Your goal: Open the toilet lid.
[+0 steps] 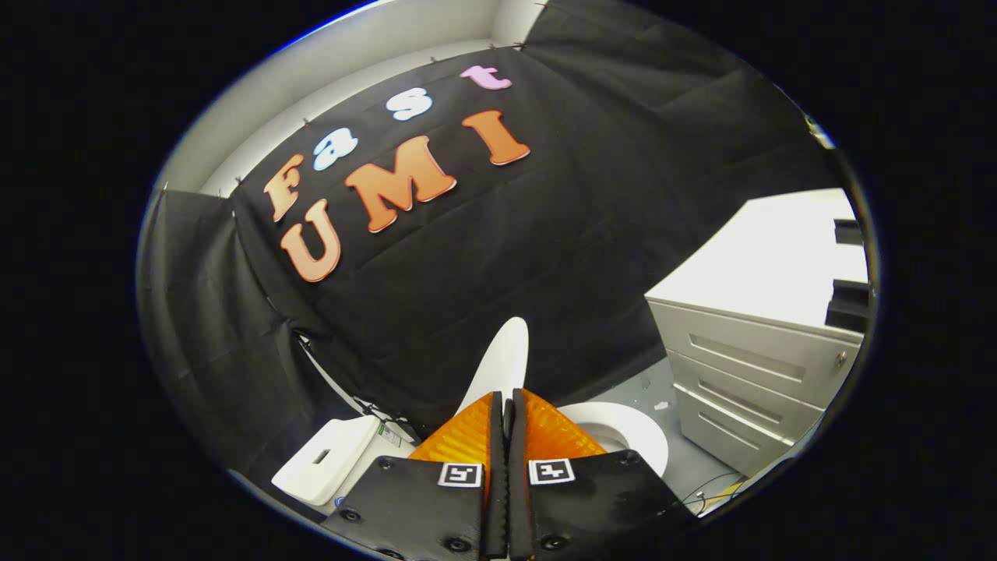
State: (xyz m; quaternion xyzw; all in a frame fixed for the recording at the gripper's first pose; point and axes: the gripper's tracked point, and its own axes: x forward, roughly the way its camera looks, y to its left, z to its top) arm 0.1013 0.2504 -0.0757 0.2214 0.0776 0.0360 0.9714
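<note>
Gripper (506, 405) with orange ribbed fingers (459, 440) and black bodies carrying square marker tags, jaws drawn almost together with a thin dark slit between them. The white plastic toilet lid (502, 354) rises edge-on straight out from between the fingertips, raised up off the bowl; its lower edge is hidden by the fingers, so the jaws look pinched on the lid. White toilet seat ring (635, 436) lies just right of the fingers, its opening partly covered by the right finger. White toilet tank (327, 460) with a slot-shaped button on top sits left of the fingers, against the black cloth wall (584, 234). Pale grey drawer cabinet (748, 374) with three drawer fronts and a white top stands well right of the seat, on the grey floor (646, 386). Thin cables (713, 491) on the floor by the cabinet's lower corner.
</note>
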